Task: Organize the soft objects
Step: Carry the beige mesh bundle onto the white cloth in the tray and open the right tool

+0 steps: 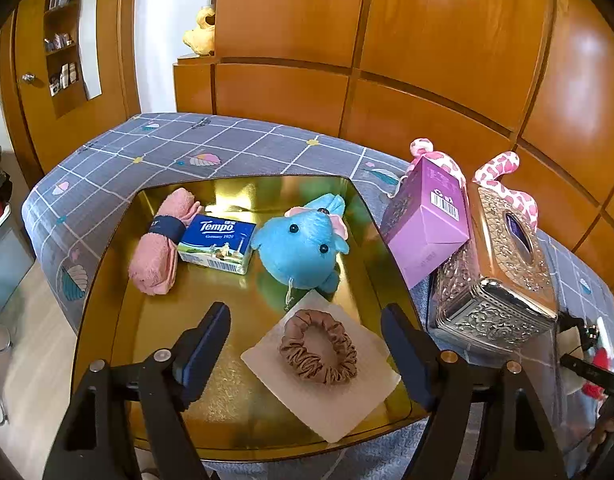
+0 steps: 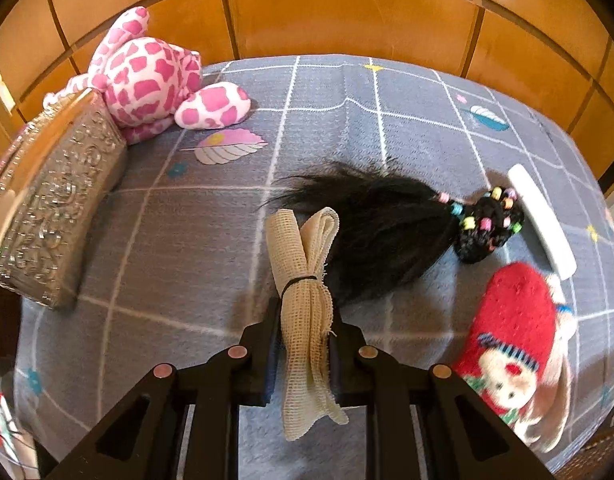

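A grey checked cloth (image 1: 155, 140) with leaf prints covers the table, wood panelling (image 1: 387, 40) behind it. An embossed silver tissue box (image 1: 499, 280) stands on the cloth — a purple carton (image 1: 427, 220) leans against it. A white bar (image 2: 543, 220) lies at the far right. Off left, a shelf niche (image 1: 63, 40) holds small bottles.

Glossy orange-brown wood panelling (image 1: 427, 40) is filling the wall behind the bench, daylight glaring off it in pale patches. At the left, a wooden door (image 1: 31, 92) with a round knob is sitting beside a recessed shelf niche (image 1: 63, 40) holding small items. Pale wood flooring (image 1: 39, 340) is showing below. A grey checked cloth (image 2: 327, 120) is covering the bench.
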`<state>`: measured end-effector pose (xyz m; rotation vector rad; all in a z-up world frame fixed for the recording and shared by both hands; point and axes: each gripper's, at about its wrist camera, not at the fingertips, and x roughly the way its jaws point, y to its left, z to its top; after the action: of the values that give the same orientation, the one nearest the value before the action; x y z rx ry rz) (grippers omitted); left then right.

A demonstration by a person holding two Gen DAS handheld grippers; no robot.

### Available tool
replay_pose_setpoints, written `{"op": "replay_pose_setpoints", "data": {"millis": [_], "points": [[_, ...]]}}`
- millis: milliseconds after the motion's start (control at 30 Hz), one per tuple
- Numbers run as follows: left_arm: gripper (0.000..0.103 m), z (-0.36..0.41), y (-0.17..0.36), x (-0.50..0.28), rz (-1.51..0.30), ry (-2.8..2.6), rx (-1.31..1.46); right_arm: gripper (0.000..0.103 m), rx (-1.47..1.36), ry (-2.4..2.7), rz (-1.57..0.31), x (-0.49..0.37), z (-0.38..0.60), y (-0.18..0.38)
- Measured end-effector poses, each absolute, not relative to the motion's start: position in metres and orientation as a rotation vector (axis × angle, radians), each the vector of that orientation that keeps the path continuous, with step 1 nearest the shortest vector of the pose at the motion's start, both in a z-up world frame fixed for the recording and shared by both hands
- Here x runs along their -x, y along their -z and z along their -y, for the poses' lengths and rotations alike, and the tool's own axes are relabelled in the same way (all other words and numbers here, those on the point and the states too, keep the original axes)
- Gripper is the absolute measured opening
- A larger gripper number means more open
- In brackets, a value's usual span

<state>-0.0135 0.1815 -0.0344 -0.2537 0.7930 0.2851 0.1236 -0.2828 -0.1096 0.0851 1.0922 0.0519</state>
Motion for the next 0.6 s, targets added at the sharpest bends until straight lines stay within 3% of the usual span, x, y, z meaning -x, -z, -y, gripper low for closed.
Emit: {"op": "replay_pose_setpoints", "data": {"millis": [267,600], "points": [[0.079,-0.182,0.039,0.016,-0.804,-0.273,0.273,0.018,-0.111,-0.176,-1.117,-0.110,0.255,0.104],[0.079,-0.191,0.038,0.020,-0.790,-0.296,0.285,0.018,-0.080,-0.433,-0.948,-0.082,0.200,0.035]]}}
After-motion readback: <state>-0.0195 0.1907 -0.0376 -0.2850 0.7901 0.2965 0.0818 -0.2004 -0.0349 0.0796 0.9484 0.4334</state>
